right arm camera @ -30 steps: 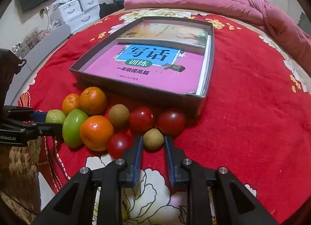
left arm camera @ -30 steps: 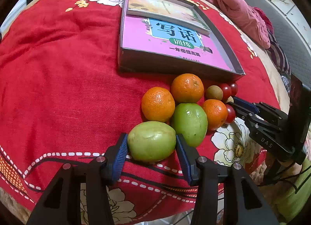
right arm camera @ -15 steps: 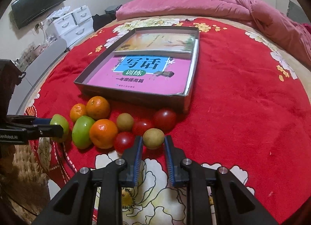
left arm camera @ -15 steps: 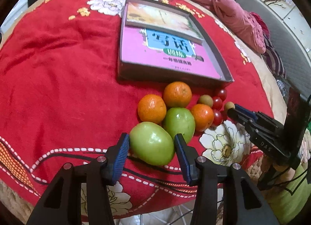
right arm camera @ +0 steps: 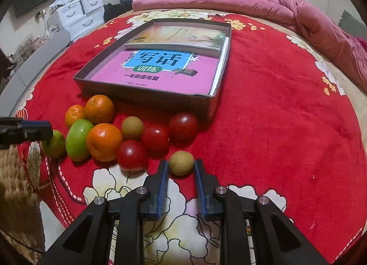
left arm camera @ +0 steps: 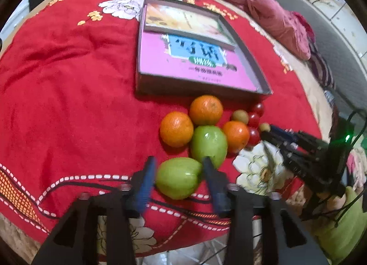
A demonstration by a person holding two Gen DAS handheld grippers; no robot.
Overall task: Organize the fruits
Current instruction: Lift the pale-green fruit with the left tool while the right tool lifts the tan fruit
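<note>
Left gripper point(left arm camera: 179, 176): its two blue pads sit on each side of a green fruit point(left arm camera: 178, 178) and press on it. It has hold of the fruit.
Right gripper point(right arm camera: 181, 168): its pads sit on each side of a small tan fruit point(right arm camera: 181, 163), with a thin gap showing on both sides. I cannot tell if it grips.
Green fruit: at the near edge of the fruit pile, just beside a second green fruit point(left arm camera: 209, 143).
Small tan fruit: a bit apart from the pile, near a red tomato point(right arm camera: 132, 154).
Oranges: three in the pile; one point(left arm camera: 206, 110) is near the box.
Other tomatoes: two more, one point(right arm camera: 183, 125) close to the box wall.
Box point(right arm camera: 146, 95): flat and grey, behind the fruit, with a pink book point(right arm camera: 158, 70) inside.
Blanket point(right arm camera: 286, 116): red with flowers, under everything.
</note>
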